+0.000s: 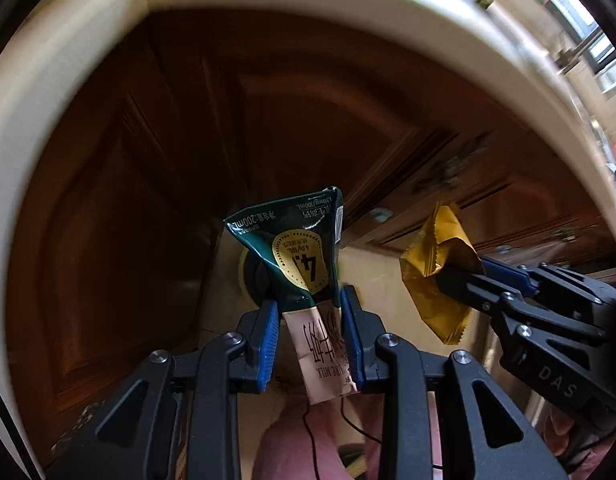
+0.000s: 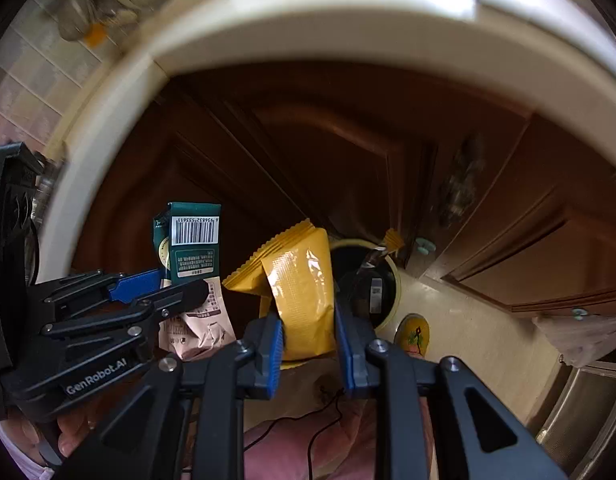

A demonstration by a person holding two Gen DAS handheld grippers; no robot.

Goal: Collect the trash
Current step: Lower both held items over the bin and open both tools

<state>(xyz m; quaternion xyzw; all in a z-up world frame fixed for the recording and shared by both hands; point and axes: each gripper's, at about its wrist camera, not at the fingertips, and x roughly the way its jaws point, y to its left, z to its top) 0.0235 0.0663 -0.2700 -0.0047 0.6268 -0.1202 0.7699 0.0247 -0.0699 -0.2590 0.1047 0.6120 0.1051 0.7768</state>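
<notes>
The left gripper [image 1: 310, 332] pinches a crushed green-and-pink paper milk carton [image 1: 303, 256] between its blue pads, and the right gripper [image 2: 310, 344] clamps a crinkled yellow foil snack wrapper [image 2: 297, 292] the same way. Both point steeply down in front of the dark brown wooden cabinet doors [image 2: 348, 152] under the cream countertop edge [image 2: 308, 36].

On the pale floor below stands a round cream-rimmed trash bin [image 2: 392, 264] with a dark liner. The step in hand looks like dropping both pieces in. Doing it well means centring each piece over the mouth before spreading the fingers, since the light wrapper could drift past the rim. Inside the bin lies dark packaging with a white label; the rest is too dim to tell. A small yellow round object [image 2: 414, 332] sits just beside the bin.
</notes>
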